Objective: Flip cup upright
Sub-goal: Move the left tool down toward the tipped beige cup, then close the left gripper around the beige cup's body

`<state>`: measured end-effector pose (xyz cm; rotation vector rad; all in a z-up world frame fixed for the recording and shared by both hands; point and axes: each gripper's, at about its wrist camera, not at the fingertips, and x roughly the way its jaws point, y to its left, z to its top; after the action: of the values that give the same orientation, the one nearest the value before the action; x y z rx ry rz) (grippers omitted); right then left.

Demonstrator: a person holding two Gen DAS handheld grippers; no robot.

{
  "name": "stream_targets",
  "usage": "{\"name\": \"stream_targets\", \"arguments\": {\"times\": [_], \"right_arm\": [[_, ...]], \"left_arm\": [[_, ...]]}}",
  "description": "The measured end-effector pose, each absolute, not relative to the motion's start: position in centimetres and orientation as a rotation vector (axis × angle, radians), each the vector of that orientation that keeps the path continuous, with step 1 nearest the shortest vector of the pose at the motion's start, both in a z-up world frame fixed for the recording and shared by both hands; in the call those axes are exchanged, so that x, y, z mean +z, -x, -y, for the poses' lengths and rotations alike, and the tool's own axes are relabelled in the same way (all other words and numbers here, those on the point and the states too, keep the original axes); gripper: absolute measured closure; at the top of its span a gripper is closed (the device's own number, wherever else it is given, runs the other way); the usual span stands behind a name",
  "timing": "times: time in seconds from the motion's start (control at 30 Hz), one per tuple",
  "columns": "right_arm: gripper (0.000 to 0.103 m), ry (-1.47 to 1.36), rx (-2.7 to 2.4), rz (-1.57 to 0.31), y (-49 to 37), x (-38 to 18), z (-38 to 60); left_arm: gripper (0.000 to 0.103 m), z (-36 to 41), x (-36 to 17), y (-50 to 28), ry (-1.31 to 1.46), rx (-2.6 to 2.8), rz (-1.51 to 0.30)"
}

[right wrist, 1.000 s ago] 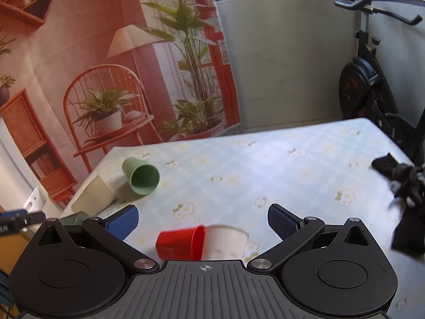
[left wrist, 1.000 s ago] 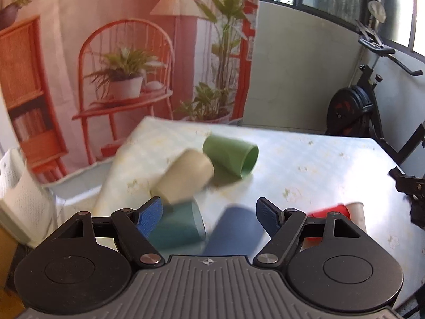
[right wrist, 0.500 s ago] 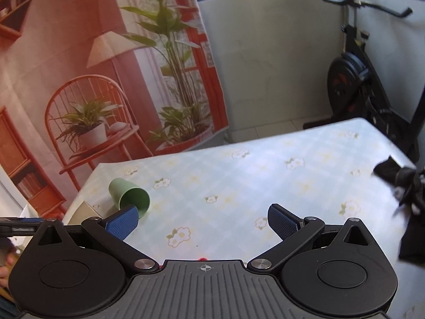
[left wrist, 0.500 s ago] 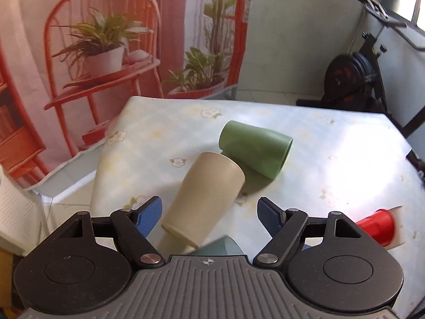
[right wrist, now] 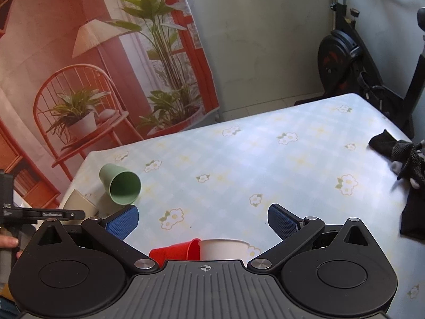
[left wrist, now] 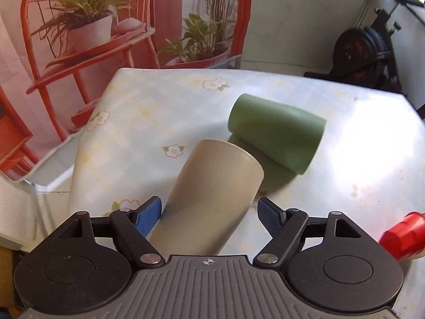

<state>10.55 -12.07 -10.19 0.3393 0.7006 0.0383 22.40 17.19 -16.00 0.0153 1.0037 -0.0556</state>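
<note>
A beige cup (left wrist: 212, 199) lies on its side on the flowered table, base pointing away from me. My left gripper (left wrist: 209, 212) is open with its blue pads on either side of the cup's body, not touching it. A green cup (left wrist: 276, 143) lies on its side just beyond it. In the right wrist view the beige cup (right wrist: 79, 202) and the green cup (right wrist: 122, 186) lie at the table's left edge. My right gripper (right wrist: 203, 220) is open and empty above a red cup (right wrist: 175, 251) and a white cup (right wrist: 223, 248).
The flowered tablecloth (right wrist: 265, 164) covers the table. A black cloth (right wrist: 409, 175) lies at its right edge. An exercise bike (right wrist: 353, 61) stands behind the table. The red cup (left wrist: 403, 236) shows at the right of the left wrist view. The table's left edge (left wrist: 77, 164) is close.
My left gripper has moved forward and down so the beige cup now sits between its open fingers. My right gripper has tipped down, bringing the red and white cups back into view.
</note>
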Motion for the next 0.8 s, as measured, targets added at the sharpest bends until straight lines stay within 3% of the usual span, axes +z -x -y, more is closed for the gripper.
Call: {"name": "stream_targets", "arguments": {"times": [0.27,0.4,0.8], "right_arm": [[0.000,-0.355,0.049,-0.708,-10.3,-10.4,12.4],[0.000,-0.366,0.046,-0.712,-10.0,-10.6,12.8],[0.000,-0.418,0.064,-0.686,-8.6,-10.4,13.9]], "left_arm": [[0.025,-17.0,-17.0,-23.0,-0.038,-0.038,-1.042],[0.033,-16.7,-16.7,-22.9,-0.067,-0.030,-1.034],[0.036,-17.2,-12.1,-20.1,0.013,-0.051,-0.950]]}}
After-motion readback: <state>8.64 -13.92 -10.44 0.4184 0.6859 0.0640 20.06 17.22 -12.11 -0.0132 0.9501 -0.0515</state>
